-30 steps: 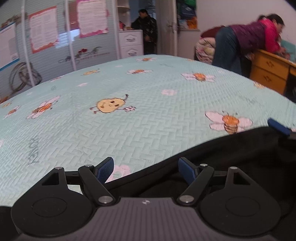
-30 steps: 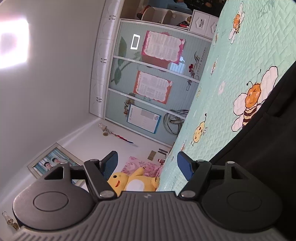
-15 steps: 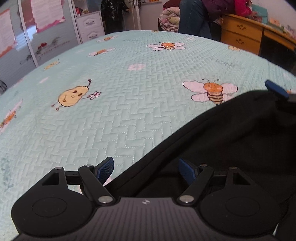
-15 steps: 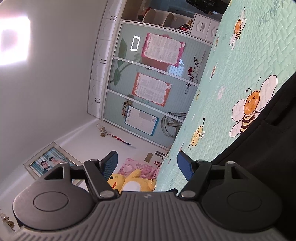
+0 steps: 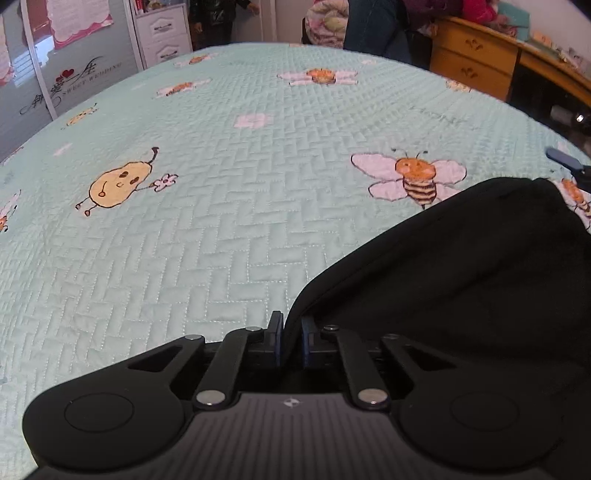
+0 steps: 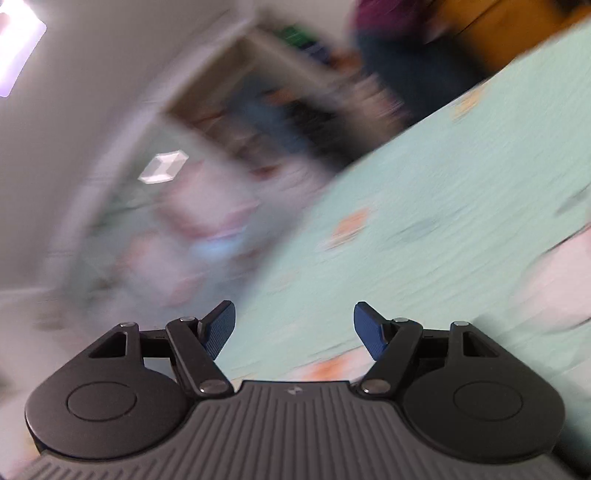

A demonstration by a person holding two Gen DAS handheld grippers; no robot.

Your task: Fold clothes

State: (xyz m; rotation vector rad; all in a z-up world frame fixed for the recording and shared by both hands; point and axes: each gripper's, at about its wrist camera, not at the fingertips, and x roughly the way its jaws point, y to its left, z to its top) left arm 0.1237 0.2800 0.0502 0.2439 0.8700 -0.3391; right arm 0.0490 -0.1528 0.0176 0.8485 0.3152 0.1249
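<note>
A black garment point(image 5: 461, 266) lies on the mint quilted bedspread point(image 5: 221, 221) at the lower right of the left wrist view. The jaws of my left gripper point(image 5: 291, 332) are closing, and its blue pads pinch the garment's near left edge, which rises in a fold between them. The right gripper's blue fingertip point(image 5: 563, 158) shows at the far right edge, beyond the garment's far corner. In the heavily blurred right wrist view, my right gripper point(image 6: 294, 325) stands open with nothing between its fingers, over the bedspread point(image 6: 443, 221). No garment shows in that view.
Beyond the bed stand a wooden desk with drawers point(image 5: 476, 70) at the right and a white drawer unit point(image 5: 162, 33) at the back left. A person point(image 5: 376, 29) leans at the desk; another person point(image 5: 214, 14) stands by the door. Wardrobe doors point(image 5: 55, 74) line the left.
My left gripper tipped down and its jaws came together on the garment's edge. The right wrist view swung away from the wardrobe and the garment and is now blurred; its jaws stayed wide.
</note>
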